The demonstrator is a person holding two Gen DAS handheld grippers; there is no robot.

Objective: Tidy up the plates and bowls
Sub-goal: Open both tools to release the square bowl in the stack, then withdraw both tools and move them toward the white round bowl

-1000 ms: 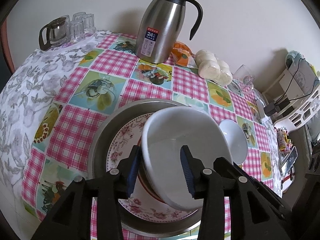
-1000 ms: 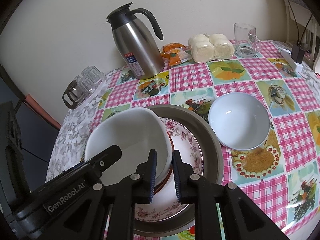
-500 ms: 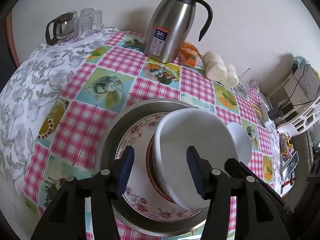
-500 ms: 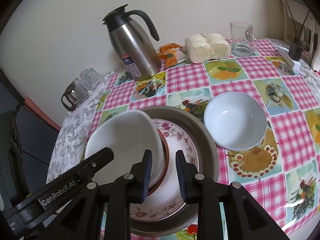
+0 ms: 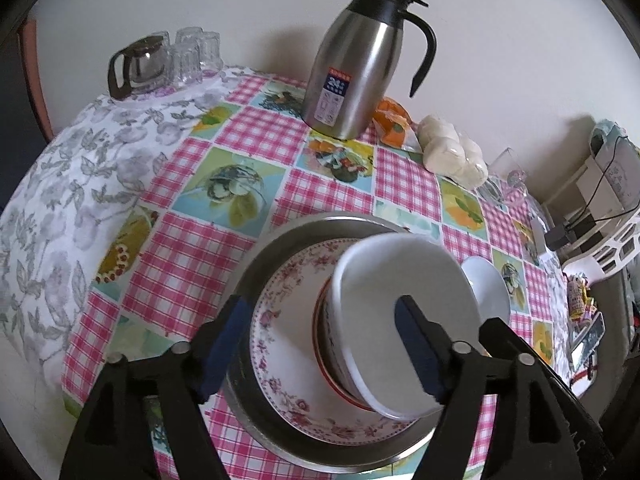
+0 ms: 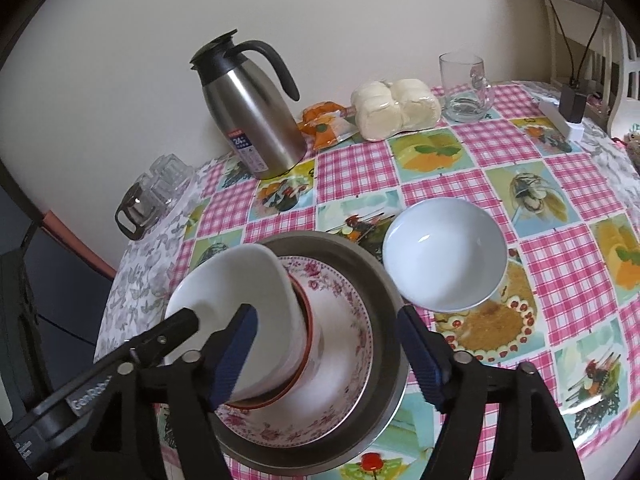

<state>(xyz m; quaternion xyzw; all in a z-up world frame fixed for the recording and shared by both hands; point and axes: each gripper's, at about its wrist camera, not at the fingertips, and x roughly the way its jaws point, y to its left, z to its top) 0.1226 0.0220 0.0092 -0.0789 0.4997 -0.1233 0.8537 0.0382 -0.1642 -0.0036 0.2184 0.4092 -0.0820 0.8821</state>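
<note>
Bench [image 6: 560,184] covered in pink-check cloth, cream wall behind thermos [image 6: 248,120] — left gripper [image 5: 320,340] and right gripper [image 6: 328,352] just opened wide, nothing held.

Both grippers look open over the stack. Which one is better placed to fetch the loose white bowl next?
Right, probably. The loose white bowl sits just beyond the right gripper, whose jaws have just opened and are empty. For the left gripper, also just opened, the large white bowl blocks the way.

Metal tray [image 5: 280,248] near rim behind tools
</note>
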